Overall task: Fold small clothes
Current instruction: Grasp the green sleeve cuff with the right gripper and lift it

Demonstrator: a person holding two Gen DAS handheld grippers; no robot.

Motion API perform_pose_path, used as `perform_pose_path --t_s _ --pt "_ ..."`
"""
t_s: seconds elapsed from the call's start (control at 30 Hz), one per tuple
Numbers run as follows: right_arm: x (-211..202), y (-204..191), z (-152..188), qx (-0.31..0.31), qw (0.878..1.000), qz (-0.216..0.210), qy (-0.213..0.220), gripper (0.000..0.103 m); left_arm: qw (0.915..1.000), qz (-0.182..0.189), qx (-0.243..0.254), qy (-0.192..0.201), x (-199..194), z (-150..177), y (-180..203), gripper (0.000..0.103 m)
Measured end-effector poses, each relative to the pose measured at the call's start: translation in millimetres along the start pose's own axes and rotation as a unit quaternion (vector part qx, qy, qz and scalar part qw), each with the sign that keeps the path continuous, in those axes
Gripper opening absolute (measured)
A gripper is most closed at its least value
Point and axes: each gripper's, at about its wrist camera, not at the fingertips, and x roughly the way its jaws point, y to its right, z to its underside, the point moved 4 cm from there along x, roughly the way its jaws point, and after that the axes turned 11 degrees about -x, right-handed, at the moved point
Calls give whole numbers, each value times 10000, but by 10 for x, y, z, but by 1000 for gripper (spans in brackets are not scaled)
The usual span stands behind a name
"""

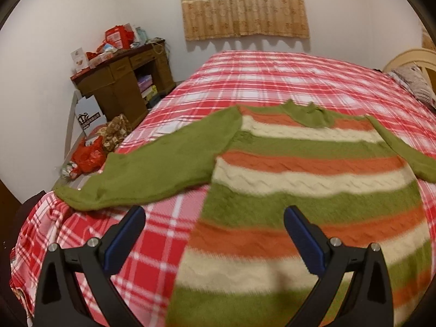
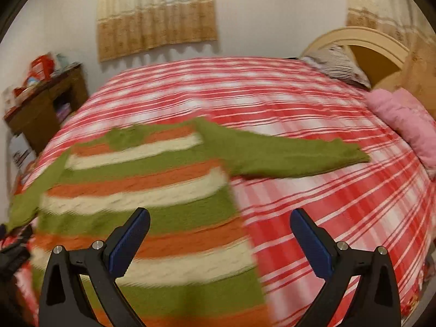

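Note:
A small knitted sweater [image 1: 308, 169] [image 2: 141, 190] with green, orange and cream stripes lies flat on the red plaid bed [image 1: 272, 81] [image 2: 327, 196], neck away from me. Its green left sleeve [image 1: 147, 171] stretches toward the bed's left edge, and its green right sleeve [image 2: 286, 155] reaches right. My left gripper [image 1: 214, 215] hovers open above the sweater's lower left side, holding nothing. My right gripper [image 2: 220, 218] is open too, over the sweater's lower right edge. Both views are blurred by motion.
A brown wooden desk [image 1: 122, 81] [image 2: 43, 103] piled with boxes stands left of the bed, with bags and a red heap [image 1: 87, 158] on the floor. A pink blanket [image 2: 406, 120], a pillow [image 2: 338, 62] and the headboard [image 2: 362, 41] are at the right. Curtains [image 1: 242, 2] hang behind.

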Motion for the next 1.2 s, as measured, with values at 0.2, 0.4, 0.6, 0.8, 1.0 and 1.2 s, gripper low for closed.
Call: perform_pose_path --t_s 0.2,0.4,0.6,0.8,1.0,1.2 --pt "300 1143 -98 755 9958 496 119 74 9999 -105 -73 62 297 -227 11 103" --pt "672 2448 -147 1770 9793 981 78 44 9995 -247 -184 121 551 -225 23 103" --pt "1225 3370 226 3415 9371 647 -316 45 9982 -104 -532 -266 798 14 -48 103" --pt "1733 3353 264 3674 9272 265 -673 45 9974 46 -527 -495 803 114 8 103" --pt "1958 3406 191 3706 9248 706 -496 45 9973 104 -505 -522 811 131 26 103" --pt "1935 3387 177 3221 9421 813 -447 8 9973 129 -518 -506 838 100 33 103"
